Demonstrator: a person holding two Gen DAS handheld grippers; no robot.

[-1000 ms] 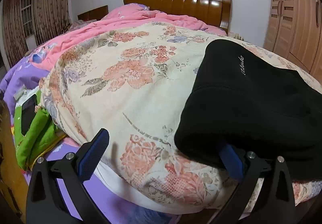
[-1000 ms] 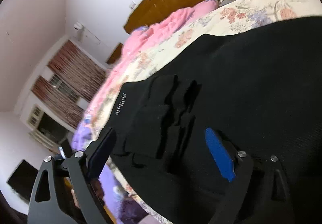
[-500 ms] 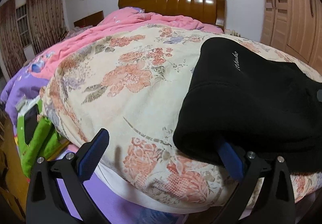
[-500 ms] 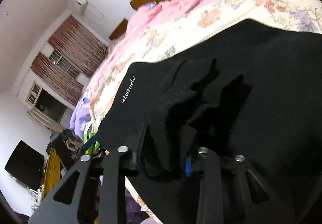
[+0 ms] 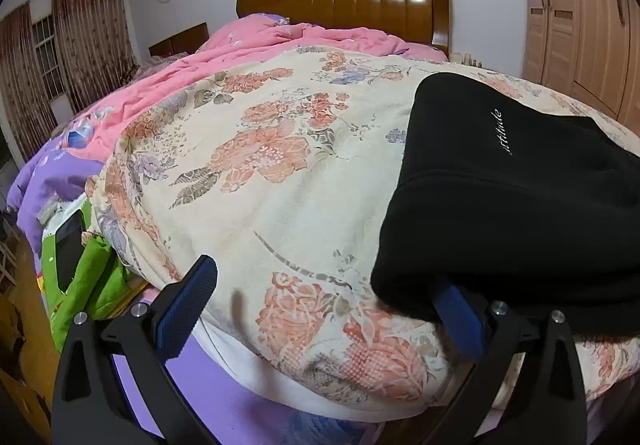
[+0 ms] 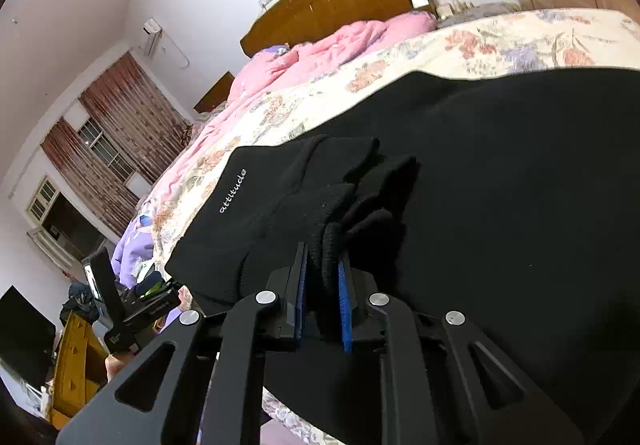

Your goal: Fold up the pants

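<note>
Your right gripper [image 6: 323, 287] had just closed, pinching a bunched fold of the black fleece pants [image 6: 500, 205] lying on the floral cream quilt [image 5: 288, 181]; your left gripper [image 5: 320, 309] gaped wide, empty.

Black pants [image 5: 520, 205] draped over floral quilt [image 5: 280, 185], hem covering right fingertip. Left gripper [image 5: 320, 305] spread wide. Wooden headboard [image 5: 352, 1] behind.

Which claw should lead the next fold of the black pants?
Probably the right claw: it has just closed on a bunched edge of the black pants. The left claw is open, gripping nothing.
</note>
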